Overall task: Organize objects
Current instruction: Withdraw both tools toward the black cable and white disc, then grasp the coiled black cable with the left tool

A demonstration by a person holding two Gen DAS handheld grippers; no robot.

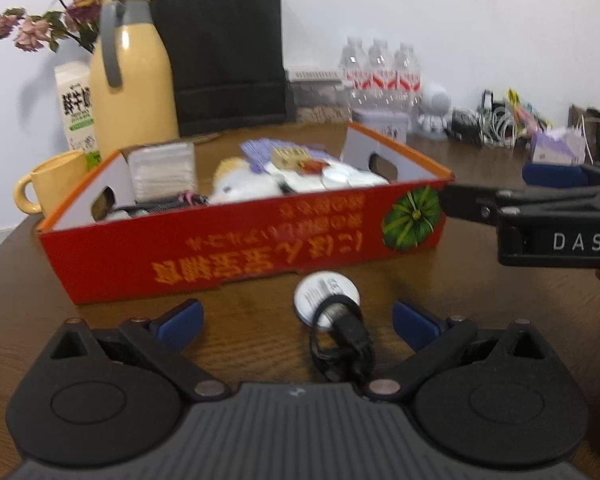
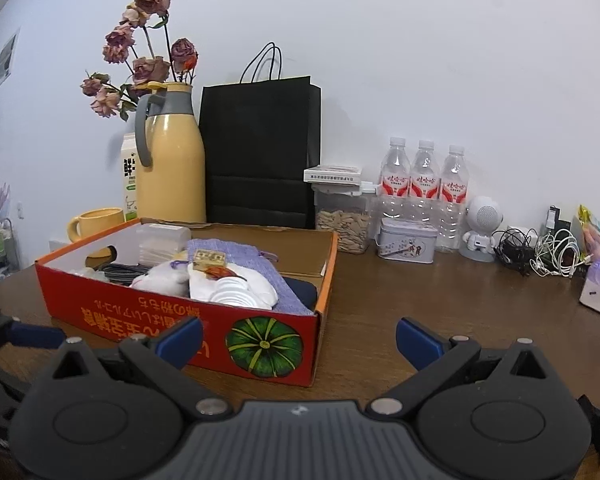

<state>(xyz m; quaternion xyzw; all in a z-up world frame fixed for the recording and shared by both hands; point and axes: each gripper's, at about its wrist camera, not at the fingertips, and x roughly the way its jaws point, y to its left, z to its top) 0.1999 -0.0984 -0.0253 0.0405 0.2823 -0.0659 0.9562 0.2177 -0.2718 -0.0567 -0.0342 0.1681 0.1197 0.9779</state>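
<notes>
The red cardboard box (image 1: pixel 204 240) is mostly filled; a white disc (image 1: pixel 320 288) and black cable (image 1: pixel 344 344) lie just before it, between the spread, empty left gripper (image 1: pixel 296 320) fingers; the right gripper (image 2: pixel 300 340) is likewise spread and empty.

Box (image 1: pixel 236 236) lettering and contents are motion-blurred in the left wrist view. The right tool (image 1: pixel 540 188) is cut off by the frame edge. The milk carton (image 2: pixel 129 178) is partly hidden behind the jug (image 2: pixel 172 156).

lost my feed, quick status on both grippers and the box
Left gripper open, empty, round white disc and black cable between its fingers. Right gripper open, empty. Red box full, nothing blocking.
</notes>
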